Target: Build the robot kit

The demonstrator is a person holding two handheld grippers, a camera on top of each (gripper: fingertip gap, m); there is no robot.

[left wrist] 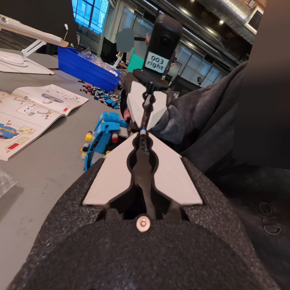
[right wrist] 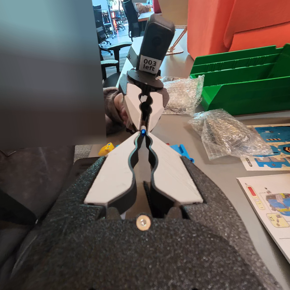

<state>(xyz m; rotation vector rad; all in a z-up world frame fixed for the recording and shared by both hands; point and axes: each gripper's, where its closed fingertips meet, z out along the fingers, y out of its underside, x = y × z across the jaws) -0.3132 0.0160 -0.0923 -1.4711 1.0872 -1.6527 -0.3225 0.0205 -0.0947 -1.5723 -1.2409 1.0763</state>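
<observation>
A: How were your two tools standing?

B: You held them tip to tip above the grey bench. Your left tool had its white fingers narrowed onto a dark grey perforated toy beam, which ran back between them. Your right tool was pinched onto a small blue plastic pin; a white tip of that pin showed just past the blue, toward the left tool.

A: And the pin against the beam?

B: It sat right at the beam's front end, touching or nearly so; I couldn't tell whether it was seated in a hole.

A: What lay around the beam?

B: Just left of it and lower, on the bench, you had a half-built blue brick model with yellow and red studs. Beyond the model lay a scatter of loose black and blue pieces, then a blue plastic bin. An open instruction booklet lay well left of the model. From your right tool's camera, crumpled clear bubble-wrap bags and a green plastic bin sat to the beam's right.
</observation>
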